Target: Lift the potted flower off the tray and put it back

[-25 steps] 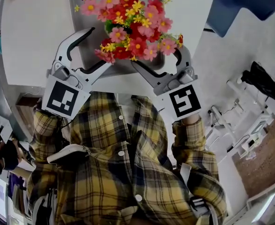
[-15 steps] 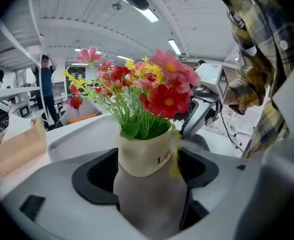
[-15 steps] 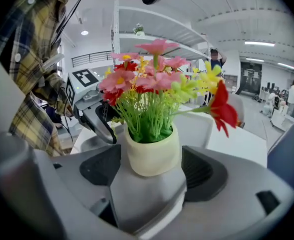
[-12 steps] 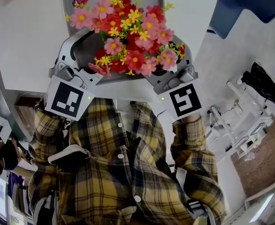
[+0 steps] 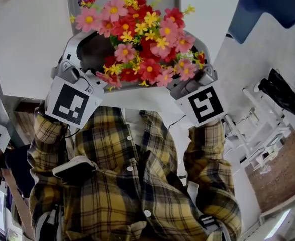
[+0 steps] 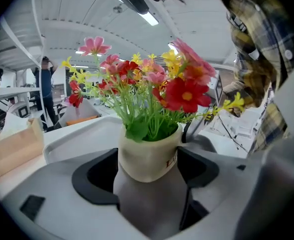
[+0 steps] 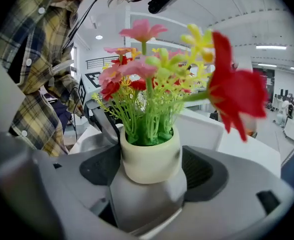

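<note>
The potted flower (image 5: 142, 39) is a bunch of pink, red and yellow blooms in a cream pot (image 6: 149, 156) with a grey lower part. The pot (image 7: 149, 156) hangs a little above the grey tray (image 5: 73, 9). My left gripper (image 6: 149, 186) is shut on the pot's grey base from one side, and my right gripper (image 7: 149, 189) is shut on it from the opposite side. In the head view the blooms hide both sets of fingertips, so only the gripper bodies and their marker cubes show. The tray's rim (image 6: 81, 136) lies just behind the pot.
The tray rests on a white table (image 5: 31, 39) whose near edge runs just in front of my body. A blue object (image 5: 268, 4) stands past the table's right edge. A person (image 6: 46, 84) stands far behind, and a brown box (image 6: 11, 146) sits on the table at left.
Both grippers, open beside the pot a second ago, have shut on it. The flowers have since come up toward the head camera and shifted slightly right.
</note>
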Available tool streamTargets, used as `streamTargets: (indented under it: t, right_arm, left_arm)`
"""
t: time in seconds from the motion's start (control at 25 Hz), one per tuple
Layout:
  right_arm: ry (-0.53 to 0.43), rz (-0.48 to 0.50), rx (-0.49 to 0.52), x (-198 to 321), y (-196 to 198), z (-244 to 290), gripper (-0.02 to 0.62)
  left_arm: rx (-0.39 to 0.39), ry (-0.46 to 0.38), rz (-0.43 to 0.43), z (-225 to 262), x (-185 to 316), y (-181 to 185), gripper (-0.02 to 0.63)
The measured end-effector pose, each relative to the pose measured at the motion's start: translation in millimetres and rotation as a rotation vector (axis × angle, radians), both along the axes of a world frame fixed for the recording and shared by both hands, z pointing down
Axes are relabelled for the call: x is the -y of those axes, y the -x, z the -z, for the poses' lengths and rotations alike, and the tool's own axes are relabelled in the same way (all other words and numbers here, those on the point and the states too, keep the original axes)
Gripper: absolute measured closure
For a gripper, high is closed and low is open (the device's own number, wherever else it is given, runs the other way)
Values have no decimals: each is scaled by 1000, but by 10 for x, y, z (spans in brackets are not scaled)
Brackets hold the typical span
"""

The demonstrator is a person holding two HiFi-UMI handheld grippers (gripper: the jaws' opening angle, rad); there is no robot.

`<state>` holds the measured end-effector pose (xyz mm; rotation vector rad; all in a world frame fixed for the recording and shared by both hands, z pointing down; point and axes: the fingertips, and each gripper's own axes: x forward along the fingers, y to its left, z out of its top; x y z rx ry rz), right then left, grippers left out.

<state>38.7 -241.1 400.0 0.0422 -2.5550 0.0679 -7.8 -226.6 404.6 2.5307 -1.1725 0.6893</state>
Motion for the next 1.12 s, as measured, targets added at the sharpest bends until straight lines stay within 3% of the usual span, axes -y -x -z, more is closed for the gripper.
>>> streamTargets:
  t: [0.2, 0.72, 1.12]
  right_arm:
    - [6, 41, 15, -10, 13, -16, 237]
    - [17, -13, 32, 1, 38, -27, 235]
    - [30, -74, 41, -21, 81, -30, 232]
  left_arm:
    - [11, -7, -30, -33, -4, -30, 252]
    - [-14, -10, 22, -45, -10, -31, 253]
    - [-7, -11, 4, -43, -24, -12, 253]
